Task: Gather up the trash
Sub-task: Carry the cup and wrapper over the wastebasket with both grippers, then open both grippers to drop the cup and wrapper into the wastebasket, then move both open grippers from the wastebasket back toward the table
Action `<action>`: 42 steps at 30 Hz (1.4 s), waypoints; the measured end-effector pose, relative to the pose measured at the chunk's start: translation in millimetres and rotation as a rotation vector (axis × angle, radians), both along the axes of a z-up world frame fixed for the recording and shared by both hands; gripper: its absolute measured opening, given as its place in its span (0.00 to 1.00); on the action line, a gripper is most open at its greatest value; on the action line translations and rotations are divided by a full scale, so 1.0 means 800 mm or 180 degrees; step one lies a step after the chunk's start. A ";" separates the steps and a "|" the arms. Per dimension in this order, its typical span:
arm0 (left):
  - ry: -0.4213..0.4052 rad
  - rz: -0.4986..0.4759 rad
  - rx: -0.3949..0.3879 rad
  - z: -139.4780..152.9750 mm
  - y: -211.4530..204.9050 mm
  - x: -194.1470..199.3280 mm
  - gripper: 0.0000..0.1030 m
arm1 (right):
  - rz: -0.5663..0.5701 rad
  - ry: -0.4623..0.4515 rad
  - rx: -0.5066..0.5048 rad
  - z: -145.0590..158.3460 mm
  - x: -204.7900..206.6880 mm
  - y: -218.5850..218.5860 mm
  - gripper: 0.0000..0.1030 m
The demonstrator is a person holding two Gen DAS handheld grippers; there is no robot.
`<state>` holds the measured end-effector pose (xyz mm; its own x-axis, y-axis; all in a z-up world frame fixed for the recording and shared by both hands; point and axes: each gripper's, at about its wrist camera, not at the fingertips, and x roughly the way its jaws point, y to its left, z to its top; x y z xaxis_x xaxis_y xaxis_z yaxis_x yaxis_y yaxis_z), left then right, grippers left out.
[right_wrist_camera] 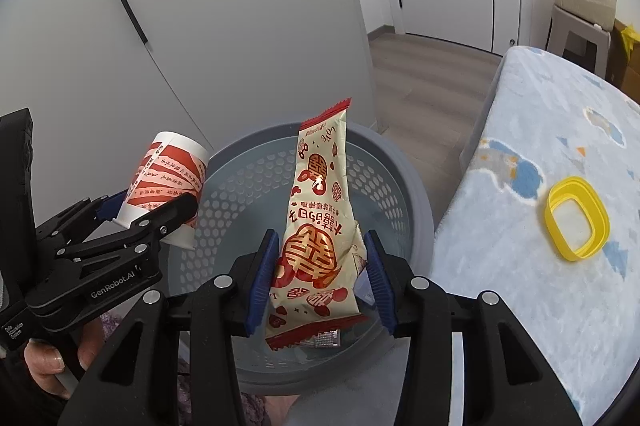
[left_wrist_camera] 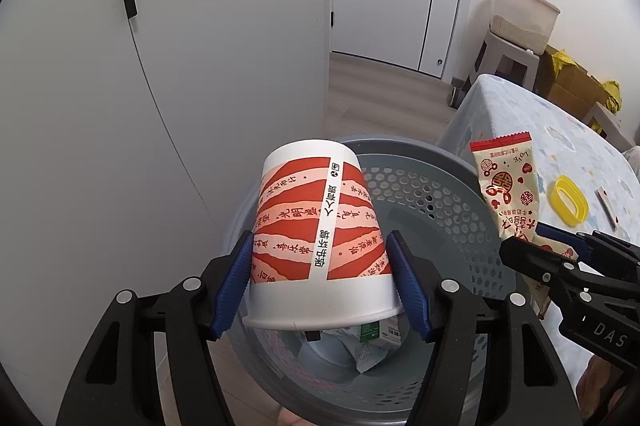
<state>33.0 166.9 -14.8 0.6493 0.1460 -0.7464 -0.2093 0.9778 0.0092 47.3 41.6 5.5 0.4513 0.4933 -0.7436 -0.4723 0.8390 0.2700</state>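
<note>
A red-and-white paper cup point(left_wrist_camera: 316, 226) hangs upside down and tilted above the grey perforated bin point(left_wrist_camera: 420, 146), with my left gripper point(left_wrist_camera: 320, 242) shut on its sides. A cream snack wrapper point(right_wrist_camera: 316, 226) with red print hangs over the same bin point(right_wrist_camera: 416, 194), gripped near its lower end by my right gripper point(right_wrist_camera: 322, 238). The left wrist view also catches the wrapper point(left_wrist_camera: 508, 190) and the right gripper point(left_wrist_camera: 536, 250) at the right. In the right wrist view, the cup point(right_wrist_camera: 168, 174) and the left gripper point(right_wrist_camera: 148, 210) are at the left. Paper trash point(left_wrist_camera: 376, 342) lies at the bin's bottom.
A table with a blue patterned cloth point(right_wrist_camera: 540, 130) stands right of the bin, bearing a yellow ring point(right_wrist_camera: 576, 218) and a small strip point(left_wrist_camera: 608, 208). A white cabinet point(left_wrist_camera: 200, 26) rises behind the bin. Farther back are a stool with a tub point(left_wrist_camera: 520, 18) and cardboard boxes point(left_wrist_camera: 572, 82).
</note>
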 end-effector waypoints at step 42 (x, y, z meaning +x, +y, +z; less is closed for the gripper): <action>-0.0084 0.0101 0.0124 0.009 0.000 -0.005 0.73 | -0.0104 -0.0121 -0.0008 0.006 -0.004 -0.017 0.63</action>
